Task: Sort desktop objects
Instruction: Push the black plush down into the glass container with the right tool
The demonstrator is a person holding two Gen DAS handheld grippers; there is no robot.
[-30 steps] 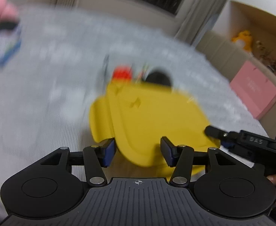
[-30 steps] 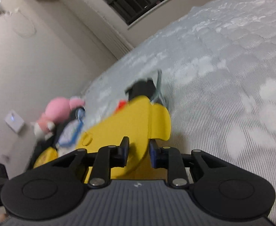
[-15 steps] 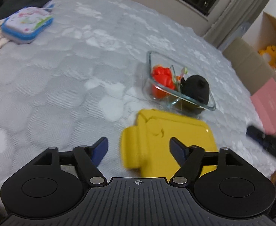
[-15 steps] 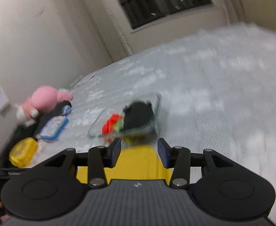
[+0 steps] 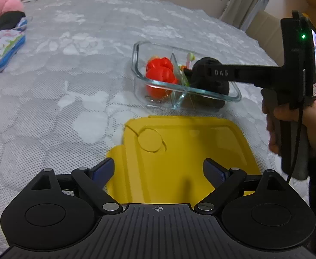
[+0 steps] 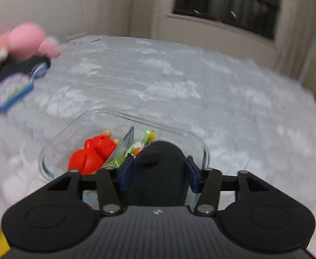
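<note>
- The glass container (image 5: pixel 233 96), split by a divider, sits on the bed (image 5: pixel 76 69) toward its right edge; a red toy (image 5: pixel 160 74) lies in the left compartment, a black round object (image 6: pixel 158 164) and small green-and-orange bits (image 6: pixel 136 149) in the right one.
- The yellow lid (image 5: pixel 179 151) lies flat on the bed just in front of the container, apart from it.
- The right gripper (image 6: pixel 158 172) reaches into the right compartment, its fingers (image 6: pixel 126 172) spread on either side of the black object; whether they touch it cannot be told.
- The left gripper (image 5: pixel 158 169) hovers over the lid's near edge, fingers (image 5: pixel 103 170) released, grasping nothing.
- At the bed's far left edge lie a blue-edged patterned case (image 5: pixel 2 47), a dark cloth (image 5: pixel 3 21) and a pink plush toy (image 6: pixel 24 41).
</note>
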